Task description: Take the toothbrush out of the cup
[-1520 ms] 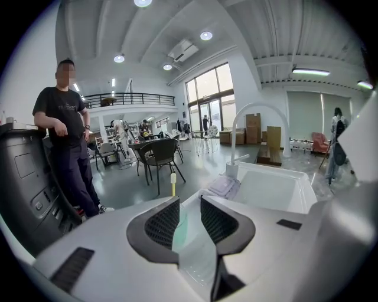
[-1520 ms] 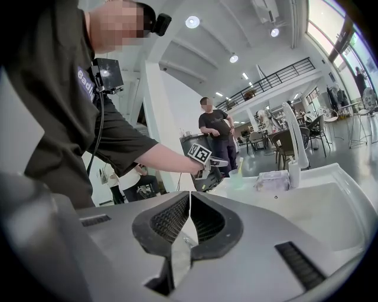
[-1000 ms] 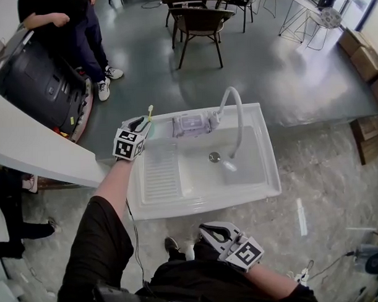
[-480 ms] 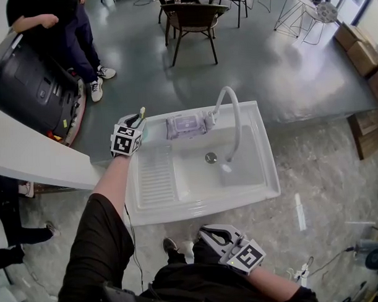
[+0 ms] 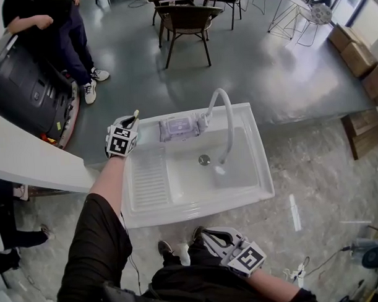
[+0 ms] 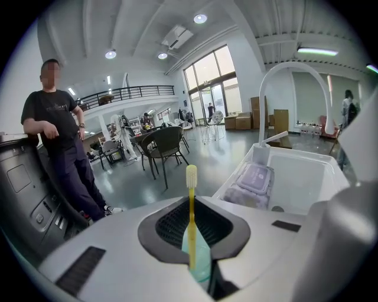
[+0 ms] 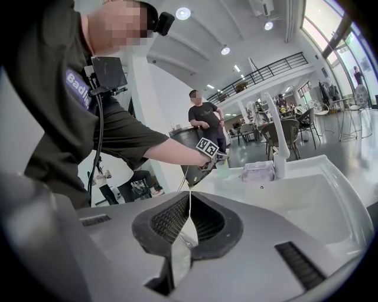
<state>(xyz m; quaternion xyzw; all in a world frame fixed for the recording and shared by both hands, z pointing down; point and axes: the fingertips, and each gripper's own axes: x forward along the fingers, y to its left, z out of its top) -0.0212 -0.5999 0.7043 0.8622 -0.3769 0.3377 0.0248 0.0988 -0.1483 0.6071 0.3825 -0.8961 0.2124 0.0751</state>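
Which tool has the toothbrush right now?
The left tool, raised ahead, is shut on the yellow toothbrush; the right tool, low by the body, is shut, empty.

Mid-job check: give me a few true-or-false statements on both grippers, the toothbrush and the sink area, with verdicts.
1. The left gripper is shut on the toothbrush. True.
2. The right gripper is wide open. False: it is shut on nothing, held back from the sink.
3. The toothbrush's bristle end sticks out past the jaws. True.
4. The wipes pack lies down in the basin. False: it sits on the sink's back ledge beside the faucet.
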